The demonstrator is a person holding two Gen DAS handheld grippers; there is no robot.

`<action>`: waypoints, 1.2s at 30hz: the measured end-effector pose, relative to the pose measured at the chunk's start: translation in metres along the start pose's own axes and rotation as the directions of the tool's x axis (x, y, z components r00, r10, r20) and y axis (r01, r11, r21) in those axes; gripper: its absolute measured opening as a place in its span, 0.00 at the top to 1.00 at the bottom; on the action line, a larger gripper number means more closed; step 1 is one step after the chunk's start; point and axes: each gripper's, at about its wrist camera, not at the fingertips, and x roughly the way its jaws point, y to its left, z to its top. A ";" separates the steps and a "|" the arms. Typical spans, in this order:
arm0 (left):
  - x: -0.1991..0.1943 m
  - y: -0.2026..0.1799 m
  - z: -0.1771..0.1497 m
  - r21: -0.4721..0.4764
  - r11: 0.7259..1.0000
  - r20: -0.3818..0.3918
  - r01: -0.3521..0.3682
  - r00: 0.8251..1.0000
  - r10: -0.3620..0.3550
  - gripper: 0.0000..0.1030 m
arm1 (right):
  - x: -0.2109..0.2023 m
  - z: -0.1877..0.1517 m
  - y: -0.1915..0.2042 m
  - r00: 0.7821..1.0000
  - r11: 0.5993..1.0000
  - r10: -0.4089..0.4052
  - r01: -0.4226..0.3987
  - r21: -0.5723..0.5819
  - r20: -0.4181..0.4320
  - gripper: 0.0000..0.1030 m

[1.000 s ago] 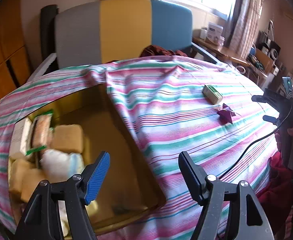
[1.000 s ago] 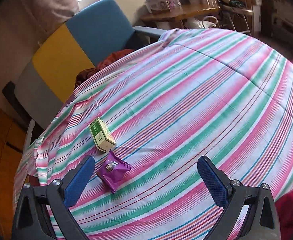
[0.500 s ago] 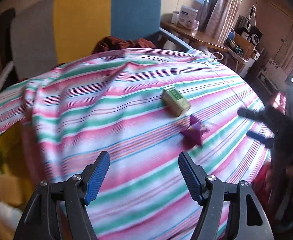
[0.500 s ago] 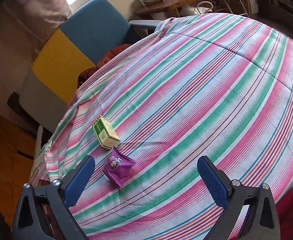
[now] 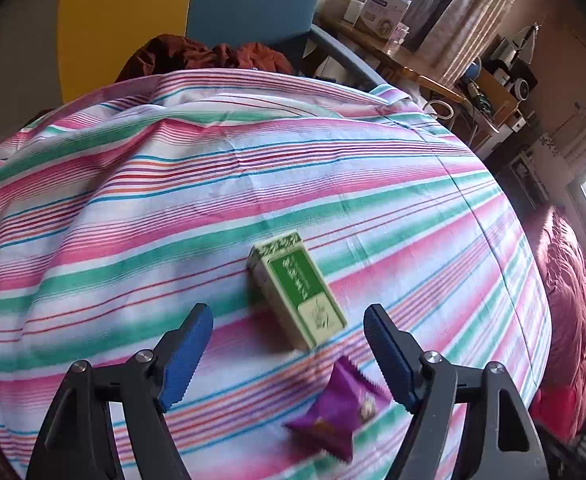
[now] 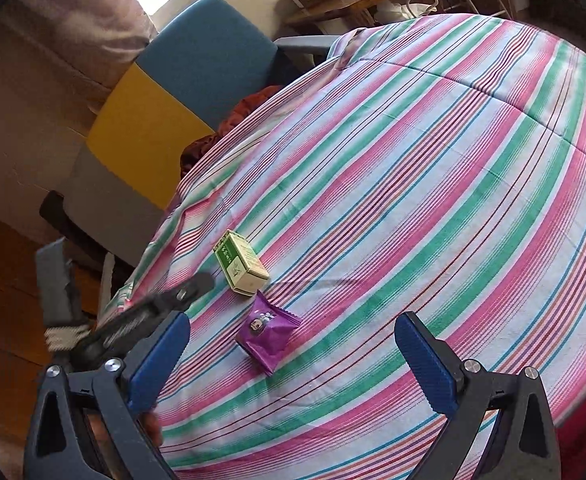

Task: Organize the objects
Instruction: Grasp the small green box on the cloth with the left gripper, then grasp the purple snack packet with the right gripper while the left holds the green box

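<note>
A small green and cream box (image 5: 297, 288) lies on the striped cloth (image 5: 133, 208), with a purple snack packet (image 5: 337, 412) just in front of it. My left gripper (image 5: 287, 320) hovers over both. Its jaws are opening; the box's near end shows between the tips and the pads touch nothing. In the right wrist view the box (image 6: 241, 262) and the packet (image 6: 267, 330) lie close together. My right gripper (image 6: 291, 322) stands open, near the packet, holding nothing. A dark finger of the left gripper (image 6: 197, 283) reaches in from the left beside the box.
A chair with grey, yellow and blue panels (image 5: 153, 20) stands behind the cloth, a dark red garment (image 5: 213, 56) on its seat. A wooden desk (image 5: 413, 68) with boxes is at the back right. A red blanket (image 5: 569, 280) lies to the right.
The left gripper swung right, away from the tray of snacks, and came down over the green box; its jaws are wider. It now shows in the right view. The right gripper stayed put.
</note>
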 end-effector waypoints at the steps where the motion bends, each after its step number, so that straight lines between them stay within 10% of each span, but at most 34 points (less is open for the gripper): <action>1: 0.006 -0.001 0.002 -0.005 1.000 -0.009 0.000 1.000 0.000 0.23 | 0.000 0.000 0.000 1.000 1.000 0.003 -0.003 0.002 0.001 0.00; 7: 0.038 0.003 0.012 -0.025 0.999 -0.048 -0.033 0.998 0.031 0.26 | -0.001 -0.002 0.000 1.000 1.000 0.015 -0.015 0.004 0.002 0.00; 11: 0.032 0.005 0.006 0.045 0.993 -0.036 -0.112 0.993 0.114 0.71 | -0.003 -0.003 -0.001 1.000 1.000 0.008 -0.008 0.004 -0.001 0.00; 31: -0.091 0.067 -0.190 0.076 0.985 0.114 -0.154 0.983 0.145 0.71 | 0.031 -0.011 0.013 0.988 0.998 0.002 -0.011 -0.056 -0.156 0.01; 36: -0.092 0.066 -0.202 0.096 0.983 0.149 -0.155 0.979 0.139 0.71 | 0.047 -0.017 0.019 0.971 0.998 0.006 -0.022 -0.063 -0.240 0.20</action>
